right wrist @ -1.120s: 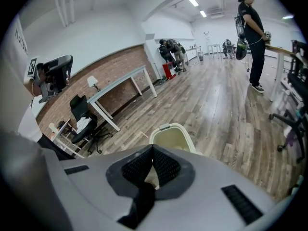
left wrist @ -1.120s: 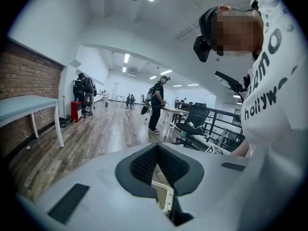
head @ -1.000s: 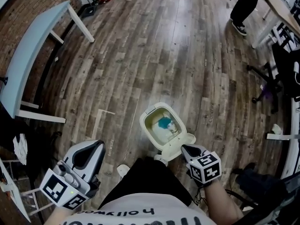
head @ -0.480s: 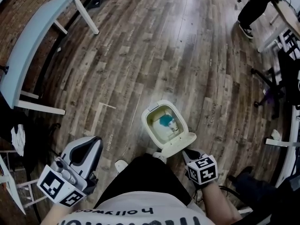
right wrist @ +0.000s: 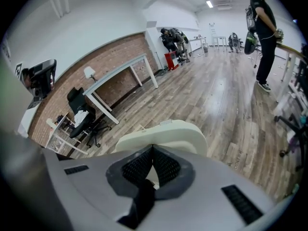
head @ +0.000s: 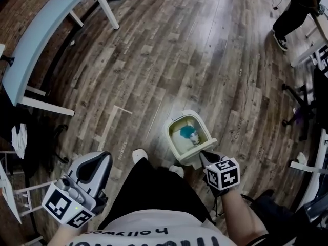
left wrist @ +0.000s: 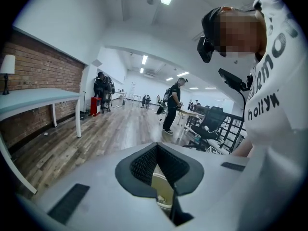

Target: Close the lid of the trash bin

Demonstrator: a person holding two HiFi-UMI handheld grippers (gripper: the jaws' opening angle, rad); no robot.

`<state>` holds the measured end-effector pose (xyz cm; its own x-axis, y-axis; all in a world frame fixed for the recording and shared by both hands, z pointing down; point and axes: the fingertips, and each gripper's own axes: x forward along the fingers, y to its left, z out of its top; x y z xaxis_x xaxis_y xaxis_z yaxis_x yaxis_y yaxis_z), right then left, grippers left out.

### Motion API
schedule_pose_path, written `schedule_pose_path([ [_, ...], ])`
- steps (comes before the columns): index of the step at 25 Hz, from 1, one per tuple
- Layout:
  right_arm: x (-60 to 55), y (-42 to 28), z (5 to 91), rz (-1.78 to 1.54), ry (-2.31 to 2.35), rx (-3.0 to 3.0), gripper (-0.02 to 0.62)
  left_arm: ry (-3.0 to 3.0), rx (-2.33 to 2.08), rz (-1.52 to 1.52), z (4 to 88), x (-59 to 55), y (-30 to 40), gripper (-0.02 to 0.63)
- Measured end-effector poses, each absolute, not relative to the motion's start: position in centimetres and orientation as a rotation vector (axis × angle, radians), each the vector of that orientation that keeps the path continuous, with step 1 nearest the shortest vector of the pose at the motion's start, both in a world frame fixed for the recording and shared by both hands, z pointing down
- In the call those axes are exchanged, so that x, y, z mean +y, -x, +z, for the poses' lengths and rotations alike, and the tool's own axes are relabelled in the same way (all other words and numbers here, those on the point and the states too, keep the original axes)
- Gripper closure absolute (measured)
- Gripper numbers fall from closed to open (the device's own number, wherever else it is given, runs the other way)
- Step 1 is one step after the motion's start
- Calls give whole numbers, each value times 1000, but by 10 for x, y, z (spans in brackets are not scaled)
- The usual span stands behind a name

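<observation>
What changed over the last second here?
The right gripper has nudged in against the lid of the trash bin, which looks tipped slightly more upright. The shoe stepped nearer. The left gripper stayed idle; the trash bin is still open.

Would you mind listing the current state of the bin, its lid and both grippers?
Bin: open, upright.
Lid: raised and tilted, not yet shut.
Right gripper: jaws together, tips at the lid.
Left gripper: jaws together, empty, away from the bin.
</observation>
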<state>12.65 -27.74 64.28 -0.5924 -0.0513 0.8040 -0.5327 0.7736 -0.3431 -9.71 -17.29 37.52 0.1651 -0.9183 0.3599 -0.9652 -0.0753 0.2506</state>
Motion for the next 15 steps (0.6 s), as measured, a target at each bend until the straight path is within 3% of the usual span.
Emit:
schedule_pose_path([
  [15,-317,-62,685,947,-694,-1920,586,-2008,-1704,63,413,-213,205,601],
])
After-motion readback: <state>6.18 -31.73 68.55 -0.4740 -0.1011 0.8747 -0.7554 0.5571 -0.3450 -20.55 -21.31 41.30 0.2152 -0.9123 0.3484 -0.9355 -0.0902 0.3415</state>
